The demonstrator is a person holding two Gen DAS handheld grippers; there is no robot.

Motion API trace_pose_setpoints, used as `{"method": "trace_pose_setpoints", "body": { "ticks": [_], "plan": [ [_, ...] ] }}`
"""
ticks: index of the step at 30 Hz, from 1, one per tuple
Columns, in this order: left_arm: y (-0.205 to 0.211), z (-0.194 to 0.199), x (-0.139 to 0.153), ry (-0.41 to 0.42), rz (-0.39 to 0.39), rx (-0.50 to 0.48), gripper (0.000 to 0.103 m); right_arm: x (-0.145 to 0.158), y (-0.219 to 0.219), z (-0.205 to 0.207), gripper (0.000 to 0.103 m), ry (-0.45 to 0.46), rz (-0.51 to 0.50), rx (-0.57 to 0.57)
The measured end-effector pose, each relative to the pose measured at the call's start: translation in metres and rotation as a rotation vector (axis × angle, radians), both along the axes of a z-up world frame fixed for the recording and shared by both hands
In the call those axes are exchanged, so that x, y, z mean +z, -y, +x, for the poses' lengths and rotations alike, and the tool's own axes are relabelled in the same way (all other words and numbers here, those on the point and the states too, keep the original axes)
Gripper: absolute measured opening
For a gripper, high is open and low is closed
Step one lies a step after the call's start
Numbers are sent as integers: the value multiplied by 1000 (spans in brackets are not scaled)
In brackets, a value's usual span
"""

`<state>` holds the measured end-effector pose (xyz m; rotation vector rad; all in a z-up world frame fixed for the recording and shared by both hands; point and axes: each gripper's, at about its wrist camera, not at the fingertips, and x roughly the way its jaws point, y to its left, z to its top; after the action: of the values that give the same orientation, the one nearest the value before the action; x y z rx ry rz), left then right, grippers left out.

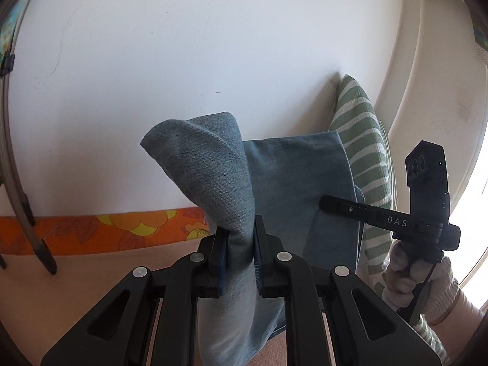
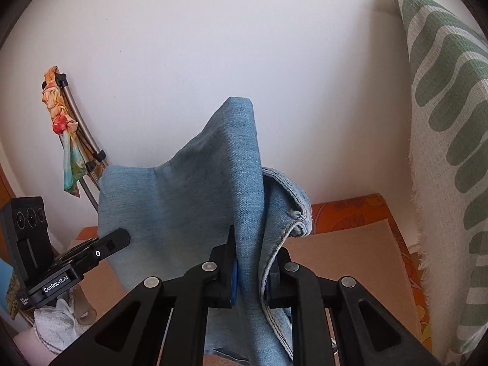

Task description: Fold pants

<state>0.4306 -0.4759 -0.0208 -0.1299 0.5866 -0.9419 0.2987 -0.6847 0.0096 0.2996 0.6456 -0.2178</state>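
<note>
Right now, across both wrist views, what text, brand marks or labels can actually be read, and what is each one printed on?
"DAS" — white letters on the black body of the right gripper, seen in the left wrist view.
"GenRobot.AI" — white label on the black body of the left gripper, seen in the right wrist view.
A smaller white mark sits just below that label; too small to read.
Nothing legible on the pants, the leaf-print cushion or the orange floral cloth.

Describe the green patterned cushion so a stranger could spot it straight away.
Start at the white wall and follow it to its right end. The cushion stands upright there, beside the lifted blue pants. Its pale weave with dark green wavy bars and frayed fringe sets it apart.
</note>
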Motion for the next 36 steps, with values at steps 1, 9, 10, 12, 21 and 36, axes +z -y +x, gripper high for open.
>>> {"method": "trace_pose_setpoints", "body": {
  "ticks": [1,9,10,12,21,36],
  "plan": [
    [2,7,-6,2,4,12,13,-9,6,10,10,-13,8,-2],
    [23,62,-42,30,196,127,19,-65,38,72,26,-125,-58,-64],
    [24,68,-46,36,234,159,19,-69,41,77,30,-145,-89,-100],
    [16,71,-46,71,243,205,19,-72,46,81,42,-160,-123,-166],
    [-19,59,-25,51,217,184,20,-71,19,62,43,-157,-185,-138],
    [-75,-57,65,100,208,135,61,3,-51,-36,75,-90,-192,-138]
  ]
}}
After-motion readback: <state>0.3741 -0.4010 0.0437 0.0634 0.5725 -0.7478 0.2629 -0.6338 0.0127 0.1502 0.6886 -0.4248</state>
